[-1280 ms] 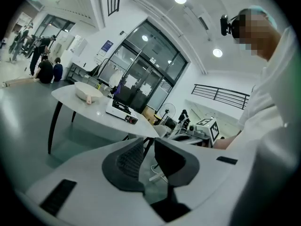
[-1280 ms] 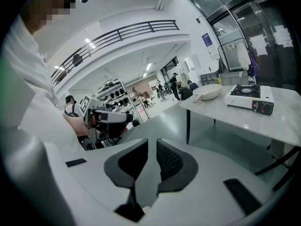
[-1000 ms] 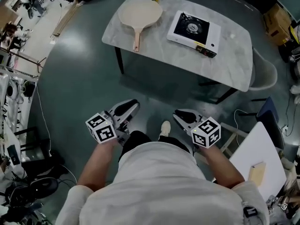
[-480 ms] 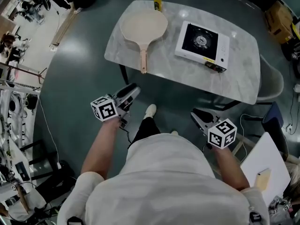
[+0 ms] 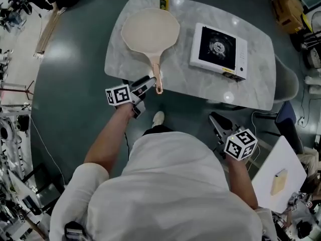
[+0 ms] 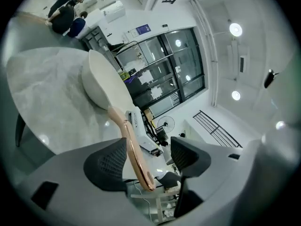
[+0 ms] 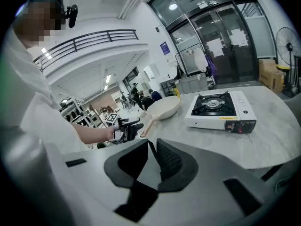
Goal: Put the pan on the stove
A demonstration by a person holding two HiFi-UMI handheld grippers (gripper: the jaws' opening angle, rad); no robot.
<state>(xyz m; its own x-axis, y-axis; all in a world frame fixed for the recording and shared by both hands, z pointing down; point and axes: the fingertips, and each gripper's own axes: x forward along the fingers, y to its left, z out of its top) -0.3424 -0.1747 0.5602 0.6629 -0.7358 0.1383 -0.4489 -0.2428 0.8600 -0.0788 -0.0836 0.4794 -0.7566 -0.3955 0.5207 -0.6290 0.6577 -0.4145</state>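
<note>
On the counter (image 5: 261, 79), the pan handle (image 5: 156, 72) was just reached by the freshly opened left tool (image 5: 145, 86); grasping is prepared. The right tool (image 5: 216, 120) is clenched, empty.

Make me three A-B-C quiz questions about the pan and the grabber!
1. Where is the pan? A on the table, beside the stove B on the stove C on the floor
2. What colour is the pan's handle? A blue B green C pinkish copper
3. How do the jaws of the left gripper stand? A pressed together B apart C clamped on the stove

A: it lies on the table, off the stove. C: it shines pinkish copper. B: just opening, they stand apart with the handle's end between them, not pressing.
</note>
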